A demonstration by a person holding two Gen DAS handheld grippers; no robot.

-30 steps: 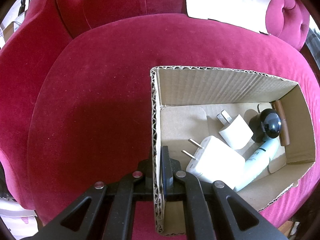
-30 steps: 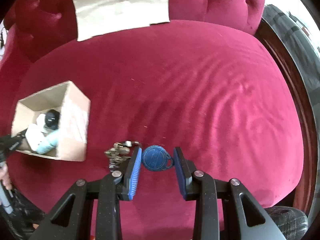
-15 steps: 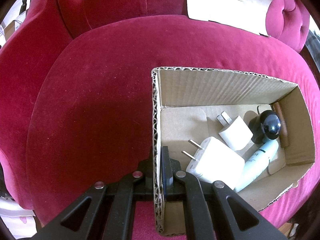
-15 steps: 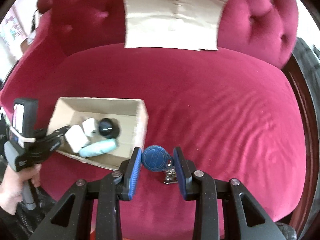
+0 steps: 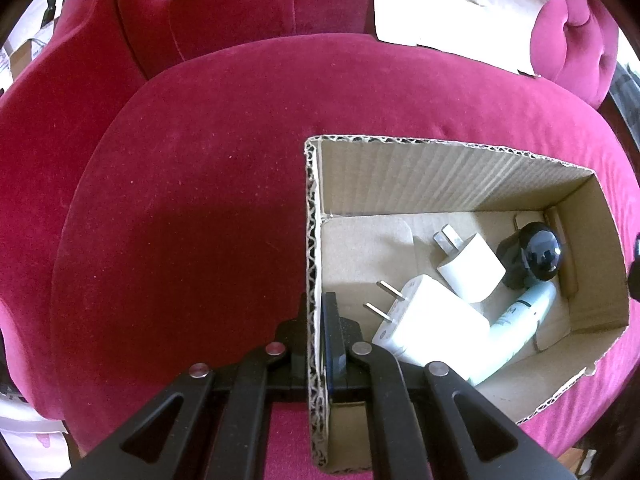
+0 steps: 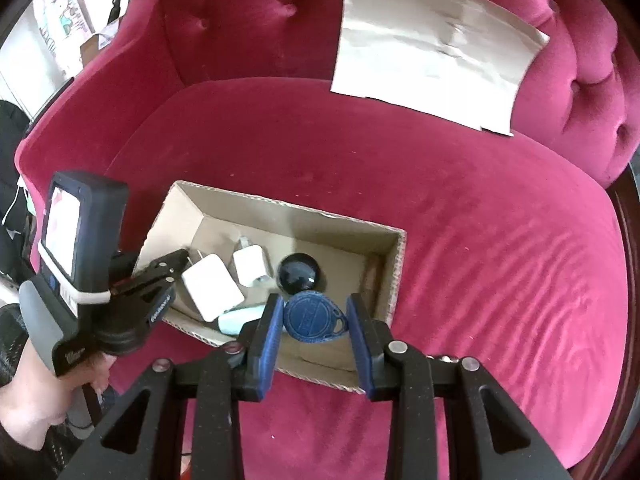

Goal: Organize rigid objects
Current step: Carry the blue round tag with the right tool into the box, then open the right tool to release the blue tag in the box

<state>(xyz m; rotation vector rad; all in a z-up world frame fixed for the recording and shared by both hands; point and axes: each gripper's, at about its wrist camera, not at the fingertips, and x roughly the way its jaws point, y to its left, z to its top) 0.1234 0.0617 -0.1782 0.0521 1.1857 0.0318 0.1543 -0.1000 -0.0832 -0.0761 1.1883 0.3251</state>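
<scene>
The cardboard box (image 6: 394, 264) sits on the red sofa seat (image 6: 500, 240) and serves as the reference for all positions below.

Left gripper (image 5: 316, 344): jaws closed tight on the box's left end wall, one finger outside and one inside. Judged to be steadying the box. In the right wrist view it (image 6: 176, 264) appears at the box's left end, carried by a hand (image 6: 48, 392).

Right gripper (image 6: 314, 320): jaws at a narrow setting, pinching a blue key fob (image 6: 310, 318) between the blue pads (image 6: 272, 332). The fob hangs over the box's near wall, towards the right end. Keys appear to hang with it, but only a small glimpse of metal shows behind the right finger, so this is not confirmed.

Contents of the box: a large white charger (image 5: 430, 330) near the left end, a small white charger (image 5: 472, 266) beside it, a black round object (image 5: 540, 254) towards the right end, and a pale tube (image 5: 524, 320) along the near wall.

A sheet of cardboard (image 6: 432, 46) leans on the sofa back, well behind the box.

Step in hand, as judged: delivery of the fob into the box.

Recommendations:
- Carry the fob fully inside the near wall before letting go.
- Aim for the bare floor at the right end, clear of the black round object.
- Lower it close to the floor so that it does not bounce out.
- Keep the left grip firm; the soft seat gives the box poor footing.
</scene>
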